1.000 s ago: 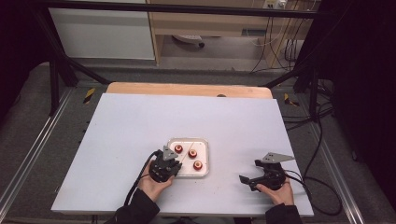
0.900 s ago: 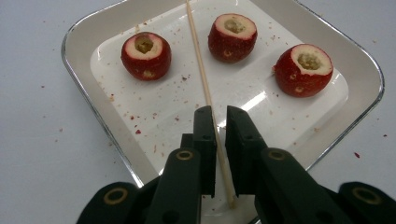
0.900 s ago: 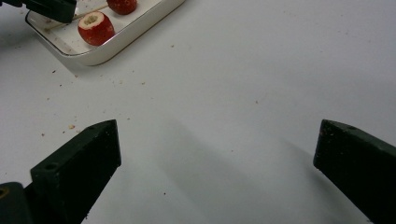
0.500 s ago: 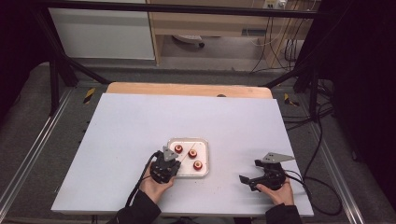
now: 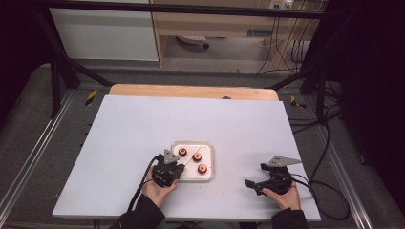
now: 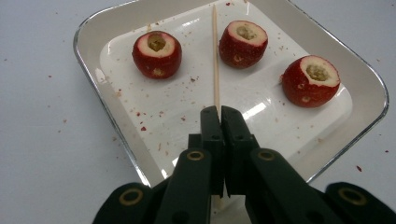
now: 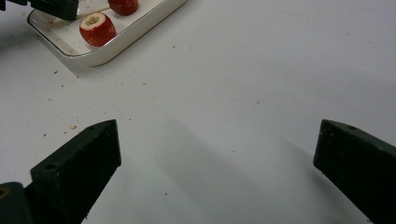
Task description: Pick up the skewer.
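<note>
- Three red, hollowed fruit pieces with pale cut tops sitting upright in a shallow white rounded-square tray (image 6: pixel 93 56), well apart from one another: one upper left (image 6: pixel 157 54), one upper centre (image 6: pixel 243 44), one at right (image 6: pixel 310 80) of the left gripper view. Probably spaced so for spearing one by one.
- Thin pale wooden skewer (image 6: pixel 215 60) lying along the tray floor, running up the middle of that view between the left and centre fruit, touching neither.
- Red crumbs scattered over tray floor and pale grey worktop (image 5: pixel 143 124) around it.
- Tray in lower centre of the high view (image 5: pixel 210 145).
- Left hand-held gripper (image 6: pixel 219 114) low over the near tray edge, jaws pressed together on the skewer's near end; skewer held nearly flat, likely for lifting and aiming at a fruit.
- Same left hand-held gripper at the tray's lower left in the high view (image 5: pixel 168 172).
- Right hand-held gripper (image 7: pixel 217 144) with jaws spread wide, holding nothing, bare worktop between them; tray in upper left of its view.
- Right hand-held gripper parked lower right in the high view (image 5: pixel 260 182), well apart from the tray, seemingly waiting to steady a fruit.
</note>
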Demonstrator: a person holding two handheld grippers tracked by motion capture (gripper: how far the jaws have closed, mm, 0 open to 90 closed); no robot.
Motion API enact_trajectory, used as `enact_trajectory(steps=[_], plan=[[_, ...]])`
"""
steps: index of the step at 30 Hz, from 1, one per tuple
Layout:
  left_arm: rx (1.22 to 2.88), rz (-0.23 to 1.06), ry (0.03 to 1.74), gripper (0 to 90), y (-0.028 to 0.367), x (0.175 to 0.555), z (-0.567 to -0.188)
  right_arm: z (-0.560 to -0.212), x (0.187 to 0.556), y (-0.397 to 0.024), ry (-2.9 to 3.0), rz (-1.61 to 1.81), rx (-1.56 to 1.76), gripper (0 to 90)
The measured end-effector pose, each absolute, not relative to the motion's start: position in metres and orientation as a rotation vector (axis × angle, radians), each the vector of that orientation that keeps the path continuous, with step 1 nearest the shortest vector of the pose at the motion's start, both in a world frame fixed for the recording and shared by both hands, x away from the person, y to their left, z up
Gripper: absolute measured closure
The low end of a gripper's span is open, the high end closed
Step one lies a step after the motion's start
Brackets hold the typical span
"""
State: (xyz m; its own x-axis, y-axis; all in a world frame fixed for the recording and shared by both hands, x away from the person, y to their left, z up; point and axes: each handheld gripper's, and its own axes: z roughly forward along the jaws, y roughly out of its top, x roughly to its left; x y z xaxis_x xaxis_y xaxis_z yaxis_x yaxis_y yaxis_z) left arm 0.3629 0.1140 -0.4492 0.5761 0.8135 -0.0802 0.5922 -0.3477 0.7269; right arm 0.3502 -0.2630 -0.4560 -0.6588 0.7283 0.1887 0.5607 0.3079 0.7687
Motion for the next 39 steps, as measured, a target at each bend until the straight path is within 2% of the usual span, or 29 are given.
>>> enact_trajectory(steps=[21,39], plan=[[2.030,0.391,1.048,88.5,0.133,0.361,-0.436,-0.455,0.350,-0.262,2.381,1.250,1.175,0.8],[2.065,0.347,0.905,88.5,0.141,0.358,-0.424,-0.448,0.348,-0.243,2.397,1.176,1.094,0.6]])
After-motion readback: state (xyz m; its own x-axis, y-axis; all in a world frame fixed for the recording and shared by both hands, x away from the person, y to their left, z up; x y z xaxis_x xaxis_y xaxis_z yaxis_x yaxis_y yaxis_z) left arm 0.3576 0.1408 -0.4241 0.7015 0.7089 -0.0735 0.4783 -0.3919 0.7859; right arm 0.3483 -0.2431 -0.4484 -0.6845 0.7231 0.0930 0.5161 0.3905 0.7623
